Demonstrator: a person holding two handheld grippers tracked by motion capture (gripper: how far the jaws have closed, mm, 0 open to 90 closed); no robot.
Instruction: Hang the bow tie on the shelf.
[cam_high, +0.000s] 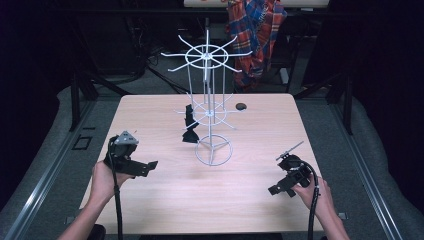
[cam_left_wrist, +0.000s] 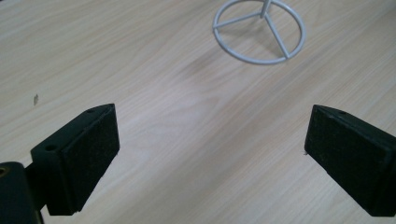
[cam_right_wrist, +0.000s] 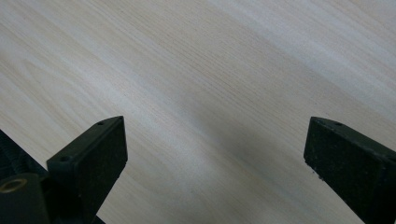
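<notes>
A pale wooden table (cam_high: 165, 200) with a fine straight grain and a matt finish is seen from above, squarish with rounded corners. Near its middle, toward the far edge, a white wire display rack (cam_high: 207, 85) is stood upright: a thin central pole, two tiers of spoked wheels with outward hook arms, and a round ring base (cam_high: 213, 152) crossed by three spokes. From the lower tier, on the side toward the left edge, a small black object (cam_high: 189, 125) is hung; its make cannot be told. A small dark oval thing (cam_high: 241, 106) lies on the wood near the far edge, right of the rack.

The left gripper (cam_high: 142, 168) is held by the left hand (cam_high: 104, 181) near the left edge, above the wood. In the left gripper view its jaws are spread wide, blocky and black with rough pad faces, nothing between them, and the ring base (cam_left_wrist: 259, 31) is seen ahead.

The right gripper (cam_high: 281, 189) is held by the right hand (cam_high: 314, 192) near the right edge, toward the near corner. Its jaws are likewise wide apart and empty over bare grain.

Behind the table a plaid cloth (cam_high: 255, 30) in red, blue and white is hung.
</notes>
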